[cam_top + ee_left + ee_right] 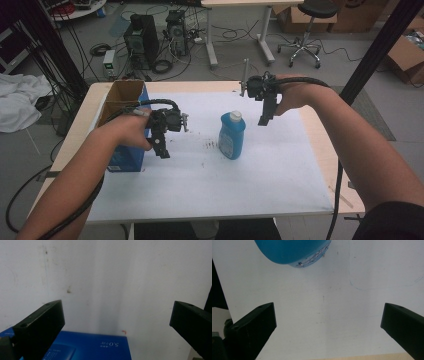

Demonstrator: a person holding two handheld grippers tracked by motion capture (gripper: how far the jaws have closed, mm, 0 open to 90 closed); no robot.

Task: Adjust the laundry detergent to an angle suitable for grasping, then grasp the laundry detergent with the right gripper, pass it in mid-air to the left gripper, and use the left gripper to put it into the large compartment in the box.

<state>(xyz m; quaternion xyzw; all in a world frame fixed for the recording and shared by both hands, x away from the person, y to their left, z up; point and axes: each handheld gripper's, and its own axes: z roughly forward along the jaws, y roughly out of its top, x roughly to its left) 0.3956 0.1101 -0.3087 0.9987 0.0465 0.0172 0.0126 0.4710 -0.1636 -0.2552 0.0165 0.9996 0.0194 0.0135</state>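
A blue bottle stands upright mid-surface, between both tongs. Left tongs and right tongs gape wide, empty. Probably best to close squarely around the bottle's body.

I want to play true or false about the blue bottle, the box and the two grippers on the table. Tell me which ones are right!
1. The blue plastic bottle with a white cap stands upright on the white sheet. True.
2. The left gripper holds the bottle. False: it is open, holding nothing.
3. The blue cardboard box sits at the table's left side, top open. True.
4. The right gripper is shut. False: its jaws are spread wide.
5. The bottle lies inside the box. False: it stands apart, right of the box.
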